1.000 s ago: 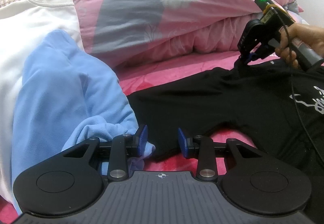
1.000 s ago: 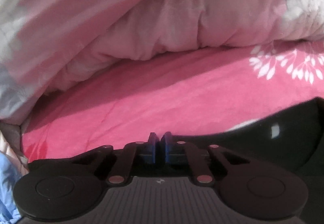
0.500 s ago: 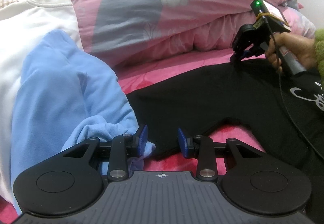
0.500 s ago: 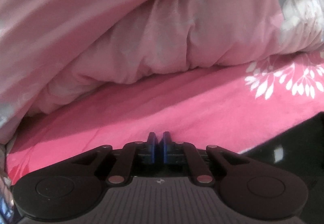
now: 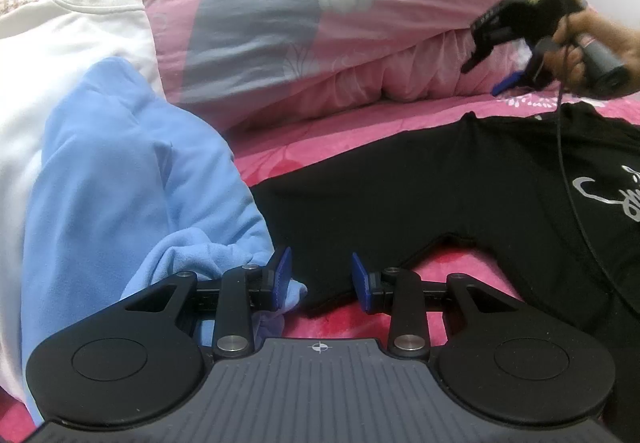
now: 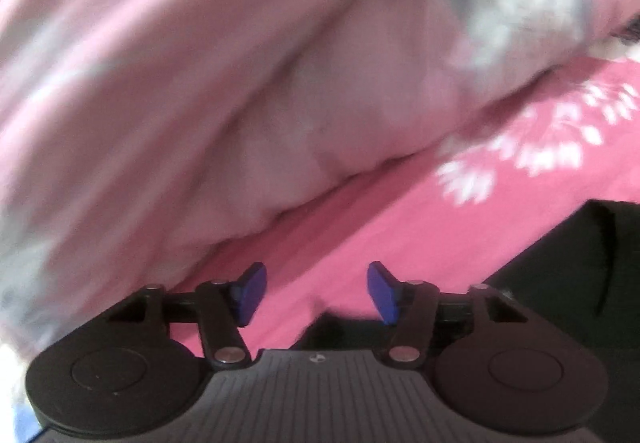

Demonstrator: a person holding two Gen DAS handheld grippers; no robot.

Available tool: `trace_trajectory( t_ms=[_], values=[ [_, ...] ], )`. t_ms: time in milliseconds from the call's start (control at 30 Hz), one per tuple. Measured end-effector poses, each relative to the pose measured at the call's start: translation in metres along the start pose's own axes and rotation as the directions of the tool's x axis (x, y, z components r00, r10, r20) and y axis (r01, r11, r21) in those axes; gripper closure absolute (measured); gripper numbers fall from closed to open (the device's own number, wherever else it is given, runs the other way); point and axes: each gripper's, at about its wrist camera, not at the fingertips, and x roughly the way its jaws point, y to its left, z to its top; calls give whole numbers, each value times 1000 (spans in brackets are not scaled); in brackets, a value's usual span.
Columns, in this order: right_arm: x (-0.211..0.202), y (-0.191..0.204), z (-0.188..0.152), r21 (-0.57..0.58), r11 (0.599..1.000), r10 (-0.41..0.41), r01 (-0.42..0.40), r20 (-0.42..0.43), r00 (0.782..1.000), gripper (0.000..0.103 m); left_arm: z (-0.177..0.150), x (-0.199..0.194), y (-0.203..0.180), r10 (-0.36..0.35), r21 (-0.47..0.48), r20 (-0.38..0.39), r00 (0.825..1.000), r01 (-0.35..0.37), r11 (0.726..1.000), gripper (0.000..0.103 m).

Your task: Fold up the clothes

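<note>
A black shirt (image 5: 440, 195) with white print lies spread on the pink bed sheet (image 5: 320, 139). Its sleeve end reaches just in front of my left gripper (image 5: 320, 279), which stands open, its blue pads apart and pressing nothing. In the left wrist view a hand holds my right gripper (image 5: 486, 77) in the air above the shirt's far shoulder. The right wrist view shows the right gripper (image 6: 316, 291) with jaws opening and nothing between them; the black shirt (image 6: 580, 283) lies below and to its right.
A light blue garment (image 5: 120, 171) lies bunched against my left finger, on top of a white garment (image 5: 60, 43). A thick pink and grey duvet (image 5: 320, 23) is heaped along the far side of the bed, close in front of the right gripper as the duvet (image 6: 200, 83).
The right gripper, shut on the shirt's far shoulder before, has let go, opened, risen off the shirt and rolled. The shirt's shoulder now lies flat. The left gripper has not moved.
</note>
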Motion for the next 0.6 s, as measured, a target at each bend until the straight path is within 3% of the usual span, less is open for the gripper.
trace_trajectory(
  t_ms=[100,200,333,467,600],
  values=[
    [0,47,-26,-230,972,28,-53,-113,993,58,0,0,-2,6,7,0,1000,-6,1000,70],
    [20,90,-61,-418,904,-9,-91,-230,973,63,0,0,-2,9,9,0,1000,-9,1000,70],
    [72,110,-87,-473,880,-121,-33,-291,949,65,0,0,0,3,2,0,1000,-3,1000,70],
    [87,116,-78,-449,894,-102,3,-197,975,67,0,1,2,-3,-2,1,1000,3,1000,70],
    [81,122,-66,-437,892,-148,114,-46,988,66,-1,1,2,-7,-5,2,1000,7,1000,70]
  ],
)
